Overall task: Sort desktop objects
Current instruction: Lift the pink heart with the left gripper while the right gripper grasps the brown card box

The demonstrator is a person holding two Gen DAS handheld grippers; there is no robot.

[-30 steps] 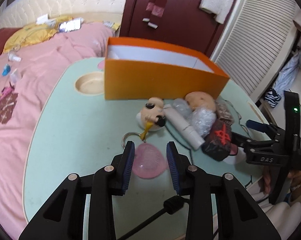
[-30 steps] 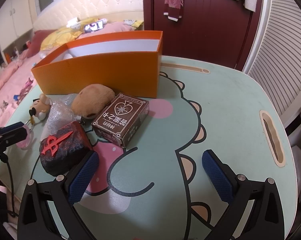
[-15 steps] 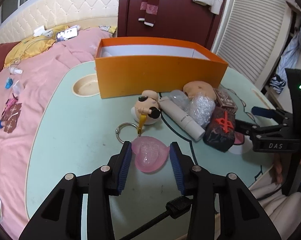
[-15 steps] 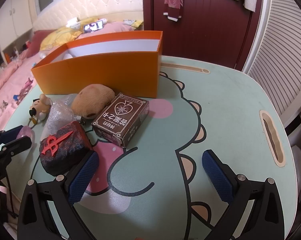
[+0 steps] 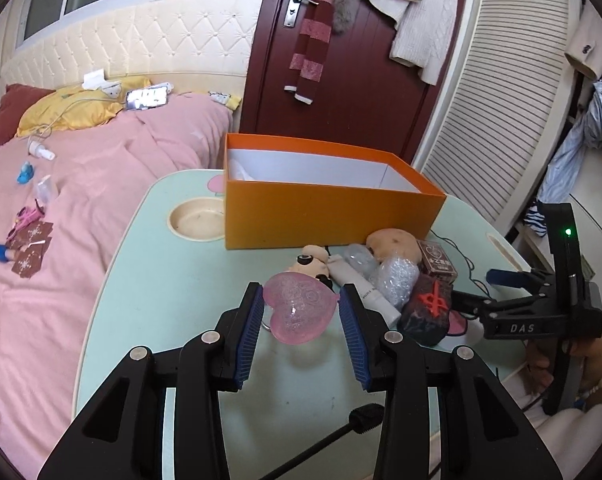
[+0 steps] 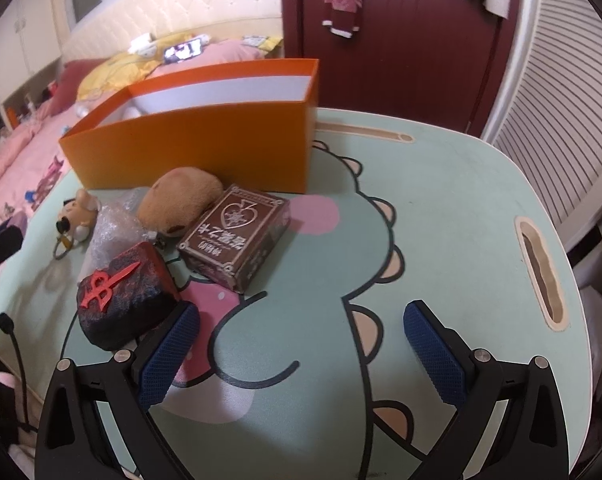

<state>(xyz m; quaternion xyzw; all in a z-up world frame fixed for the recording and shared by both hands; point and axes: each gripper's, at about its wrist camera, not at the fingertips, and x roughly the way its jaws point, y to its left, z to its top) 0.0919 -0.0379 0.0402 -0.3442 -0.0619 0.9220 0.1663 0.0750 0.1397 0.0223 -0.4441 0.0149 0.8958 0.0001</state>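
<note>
On a pale green cartoon-printed desk beside a pink-covered bed, the left claw had closed further onto a pink heart-shaped case and held it clamped between its blue pads, lifted clear of the desk with its shadow falling below. Just beyond it lay the waiting clutter: a small plush keychain doll, a white tube, a crumple of bubble wrap, a brown plush toy, a black pouch with a red emblem and a brown card box, all grouped in front of an open orange box at the desk's far side. To the right, the right claw hovered low over bare desk, its jaws standing wide apart with nothing between them, the pouch just beside its left finger. The step in hand appeared to be carrying the heart case to the orange box; the next move would call for raising it over the near wall before letting go inside.
</note>
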